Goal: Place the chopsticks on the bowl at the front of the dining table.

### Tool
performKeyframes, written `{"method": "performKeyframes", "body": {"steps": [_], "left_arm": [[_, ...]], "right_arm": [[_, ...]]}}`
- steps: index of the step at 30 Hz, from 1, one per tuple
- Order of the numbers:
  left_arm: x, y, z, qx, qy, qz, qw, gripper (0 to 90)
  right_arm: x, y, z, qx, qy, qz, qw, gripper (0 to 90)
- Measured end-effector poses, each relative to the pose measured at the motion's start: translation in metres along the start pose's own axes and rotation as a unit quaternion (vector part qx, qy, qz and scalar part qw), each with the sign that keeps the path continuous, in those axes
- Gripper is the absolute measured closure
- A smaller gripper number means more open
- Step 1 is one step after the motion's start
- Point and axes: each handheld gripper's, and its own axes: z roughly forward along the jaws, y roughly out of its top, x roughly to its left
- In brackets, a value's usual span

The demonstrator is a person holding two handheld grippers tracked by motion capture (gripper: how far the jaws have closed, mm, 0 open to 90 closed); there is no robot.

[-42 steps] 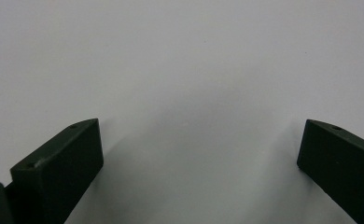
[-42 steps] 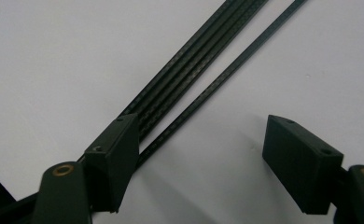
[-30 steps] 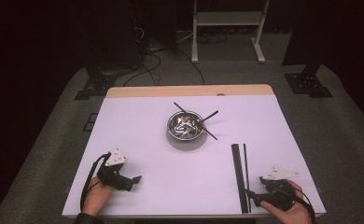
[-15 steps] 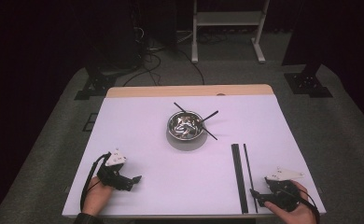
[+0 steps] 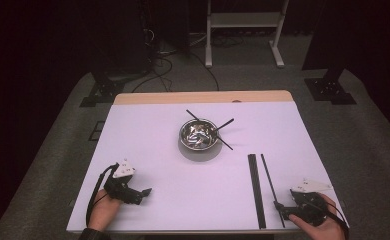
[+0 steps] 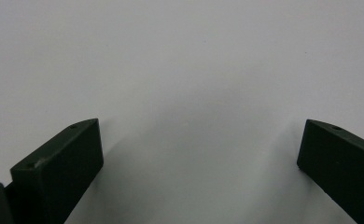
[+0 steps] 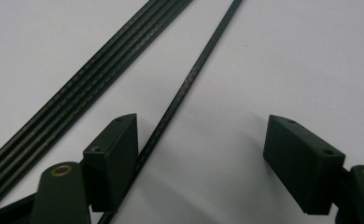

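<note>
We see the right gripper (image 7: pixel 201 154) with its jaws wide open and nothing between them gripped; the single chopstick (image 7: pixel 189 84) lies just beside its own left jaw, running straight ahead and away from it. So the long axis goes along the gripper, not across it. The bundle of chopsticks (image 7: pixel 87 93) lies further to that same side. The left gripper (image 6: pixel 201 154) is also open and empty, well apart. The high view adds the bowl (image 5: pixel 199 135) far ahead.

Bowl (image 5: pixel 199 135): shiny polished metal; single stick (image 7: pixel 189 79): matt black, finely ribbed; table (image 5: pixel 148 130): smooth matt white, pale wood edge
</note>
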Motion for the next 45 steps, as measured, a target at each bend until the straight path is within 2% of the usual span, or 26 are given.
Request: {"method": "performKeyframes", "body": {"steps": [45], "left_arm": [[0.000,0.000,0.000,0.000,0.000,-0.001,1.0000,0.0]], "right_arm": [[-0.051,-0.011,-0.011,0.002,-0.038,0.040,0.9985,24.9]]}}
